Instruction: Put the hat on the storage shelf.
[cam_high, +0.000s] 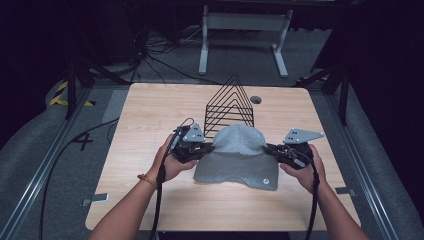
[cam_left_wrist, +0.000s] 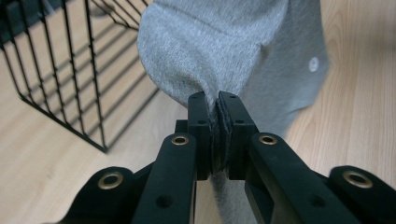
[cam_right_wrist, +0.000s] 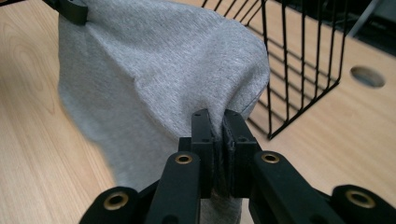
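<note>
Pale wood-grain worktop (cam_high: 150, 125) stands on a grey floor in a dark room, with one round cable hole (cam_high: 256, 99) near its far edge. One black wire rack (cam_high: 230, 107) with a peaked top stands at the far middle of the worktop; its slots hold nothing. One grey fabric hat (cam_high: 237, 157) is held just in front of the rack, its lower edge hanging toward the worktop. A small round white mark (cam_high: 266, 181) shows near the lower right of the hat. Two tongs are in use. Left tongs (cam_left_wrist: 218, 100) are closed on the left edge of the hat, with fabric pinched between the jaws. Right tongs (cam_right_wrist: 219, 116) are closed on the right edge in the same way. Each is held in one hand, and the hat spans between them.
</note>
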